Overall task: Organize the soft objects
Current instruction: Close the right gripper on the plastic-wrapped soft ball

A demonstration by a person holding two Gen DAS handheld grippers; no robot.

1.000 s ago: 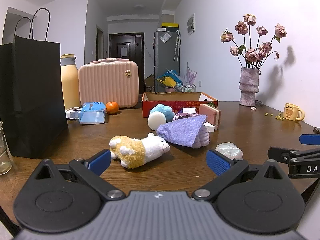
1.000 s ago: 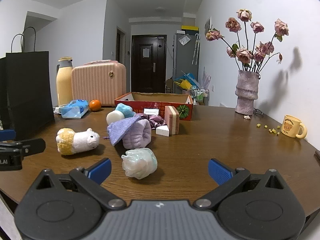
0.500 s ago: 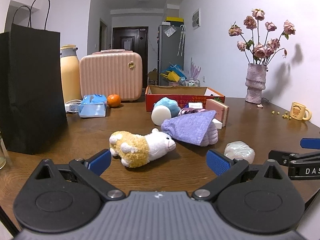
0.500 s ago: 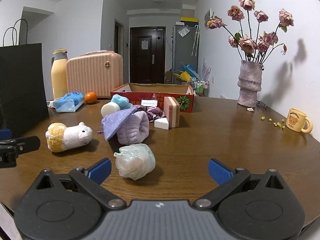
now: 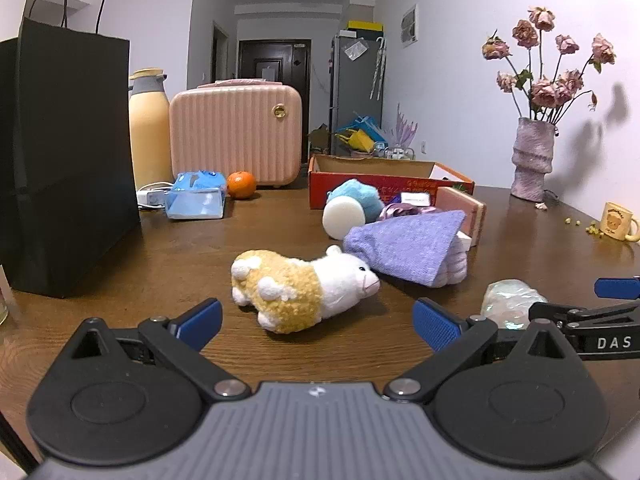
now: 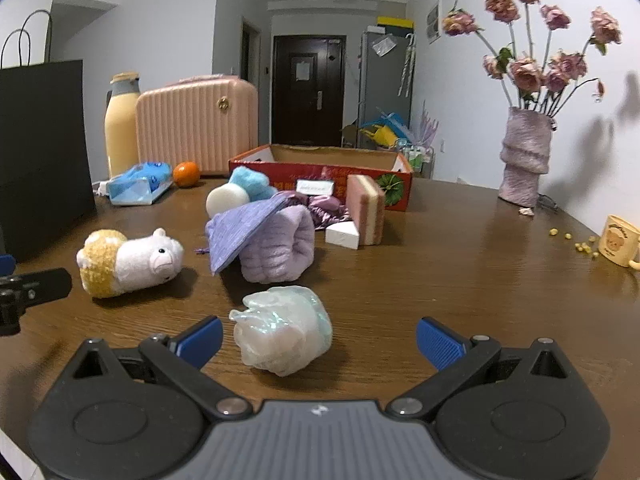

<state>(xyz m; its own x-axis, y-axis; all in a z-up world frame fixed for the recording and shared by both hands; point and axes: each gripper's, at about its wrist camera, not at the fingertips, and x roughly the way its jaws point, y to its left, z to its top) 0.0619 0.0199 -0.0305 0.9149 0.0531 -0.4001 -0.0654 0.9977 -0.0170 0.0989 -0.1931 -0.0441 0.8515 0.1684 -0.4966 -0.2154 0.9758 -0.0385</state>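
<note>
Wooden table [image 5: 160, 256]: bears all items. Black paper bag [image 5: 60, 160]: upright, far left. Pink ribbed case [image 5: 236, 132]: at rear, beside yellow flask [image 5: 149, 136]. Red cardboard box [image 6: 320, 168]: open-topped, mid-rear. Left gripper [image 5: 316, 320]: jaws spread wide, empty, low over table, plush sheep [image 5: 300, 288] lying on its side just ahead between fingertips. Right gripper [image 6: 320, 338]: jaws spread wide, empty, crumpled translucent wrap [image 6: 284, 330] between fingertips, nearer left one. Purple folded cloth [image 6: 264, 240]: behind both, before box. Orange [image 5: 241, 185]: beside case.

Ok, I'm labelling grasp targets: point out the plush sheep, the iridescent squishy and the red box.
plush sheep [image 5: 296, 292], left wrist view, yellow woolly body
iridescent squishy [image 6: 282, 330], right wrist view, centre
red box [image 6: 320, 174], right wrist view, front wall
</note>
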